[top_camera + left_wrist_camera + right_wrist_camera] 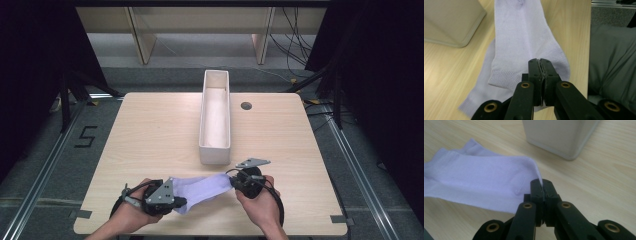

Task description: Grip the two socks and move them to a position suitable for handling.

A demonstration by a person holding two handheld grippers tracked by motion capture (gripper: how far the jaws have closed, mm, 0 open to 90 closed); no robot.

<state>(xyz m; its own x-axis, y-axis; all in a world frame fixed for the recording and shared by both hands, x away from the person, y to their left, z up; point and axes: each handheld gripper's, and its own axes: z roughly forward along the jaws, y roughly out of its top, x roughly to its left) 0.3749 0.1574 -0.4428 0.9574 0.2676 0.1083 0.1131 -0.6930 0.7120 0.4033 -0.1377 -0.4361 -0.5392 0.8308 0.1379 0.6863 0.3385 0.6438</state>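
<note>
Both grippers clamp one pale lilac sock [202, 189] at lower centre of the high view: left gripper [181, 202] at its cuff end, right gripper [232, 183] at its toe. Sock stretched between them above the counter [150, 130], just below the white bin [215, 150].

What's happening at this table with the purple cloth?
A person holds a gripper in each hand. The left gripper and the right gripper are each shut on an end of a pale lilac sock, stretched between them near the front edge of the wooden table. A long white bin stands just beyond, with no sock in it.
</note>
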